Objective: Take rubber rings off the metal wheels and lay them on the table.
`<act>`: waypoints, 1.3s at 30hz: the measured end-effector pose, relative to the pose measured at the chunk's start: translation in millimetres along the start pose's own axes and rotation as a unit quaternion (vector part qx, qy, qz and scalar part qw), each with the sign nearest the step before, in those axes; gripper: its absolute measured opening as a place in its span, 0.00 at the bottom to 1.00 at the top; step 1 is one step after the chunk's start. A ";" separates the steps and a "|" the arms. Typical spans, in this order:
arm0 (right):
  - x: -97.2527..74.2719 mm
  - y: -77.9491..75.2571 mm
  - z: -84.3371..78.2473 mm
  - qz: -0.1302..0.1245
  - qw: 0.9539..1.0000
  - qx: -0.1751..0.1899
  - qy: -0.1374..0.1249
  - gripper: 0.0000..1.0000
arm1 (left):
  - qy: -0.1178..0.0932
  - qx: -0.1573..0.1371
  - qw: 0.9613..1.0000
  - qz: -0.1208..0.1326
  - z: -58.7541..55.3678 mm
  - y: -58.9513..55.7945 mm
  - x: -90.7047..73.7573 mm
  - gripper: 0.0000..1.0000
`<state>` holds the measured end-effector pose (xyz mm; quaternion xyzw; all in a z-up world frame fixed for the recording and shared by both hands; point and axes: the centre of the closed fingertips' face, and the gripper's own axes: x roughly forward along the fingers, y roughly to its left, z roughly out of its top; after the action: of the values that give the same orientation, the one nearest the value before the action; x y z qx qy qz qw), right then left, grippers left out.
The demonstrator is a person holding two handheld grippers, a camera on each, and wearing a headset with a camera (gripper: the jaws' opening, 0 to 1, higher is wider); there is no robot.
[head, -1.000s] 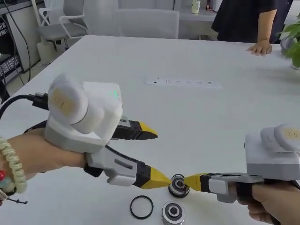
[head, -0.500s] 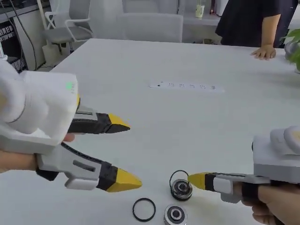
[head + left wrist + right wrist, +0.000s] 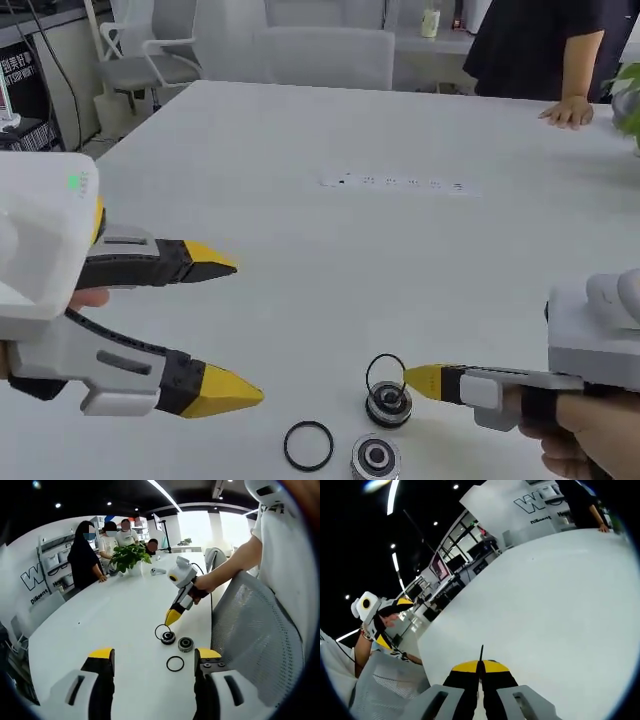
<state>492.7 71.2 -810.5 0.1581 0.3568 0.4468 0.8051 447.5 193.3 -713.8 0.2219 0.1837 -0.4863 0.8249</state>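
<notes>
The right gripper [image 3: 415,379], low at the right of the head view, is clenched on a black rubber ring [image 3: 368,370]. Its own view shows the two yellow tips pressed together with the thin band poking up between them. The ring stands upright, its lower edge down at the metal wheel [image 3: 388,406] on the white desk [image 3: 330,250]. Just below, at the bottom edge of the frame, sits a second wheel [image 3: 374,458], and to its left a loose ring [image 3: 287,446] lies flat. The left gripper [image 3: 225,328], at the left of the frame, hovers released, jaws wide apart, well clear of the wheels. Further up the desk lies a white power strip [image 3: 400,183].
</notes>
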 end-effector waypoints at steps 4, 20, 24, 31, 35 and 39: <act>-0.5 1.5 1.3 0.003 1.000 0.000 -0.006 0.00 | -0.001 -0.008 1.000 0.013 -3.7 3.3 -7.7 0.62; -6.8 7.5 15.4 0.010 1.000 -0.001 -0.029 0.00 | -0.006 -0.047 0.997 0.053 -22.7 0.7 -32.3 0.62; -9.1 12.7 19.7 0.015 0.999 -0.001 -0.036 0.00 | -0.007 -0.065 0.996 0.067 -31.2 3.9 -37.5 0.63; -11.4 17.1 22.0 0.019 0.999 0.000 -0.042 0.00 | -0.018 -0.087 0.994 0.069 -38.4 -2.6 -36.2 0.63; -13.4 19.5 25.8 0.022 0.998 0.004 -0.050 0.00 | -0.014 -0.095 0.993 0.062 -44.2 -9.0 -30.8 0.65; -13.6 20.3 26.8 0.024 0.998 0.006 -0.053 0.00 | -0.012 -0.104 0.993 0.053 -47.6 -13.9 -24.4 0.69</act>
<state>494.8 72.7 -774.3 0.1946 0.3123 0.4551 0.8109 419.8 230.9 -743.5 0.1386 0.2111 -0.4228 0.8703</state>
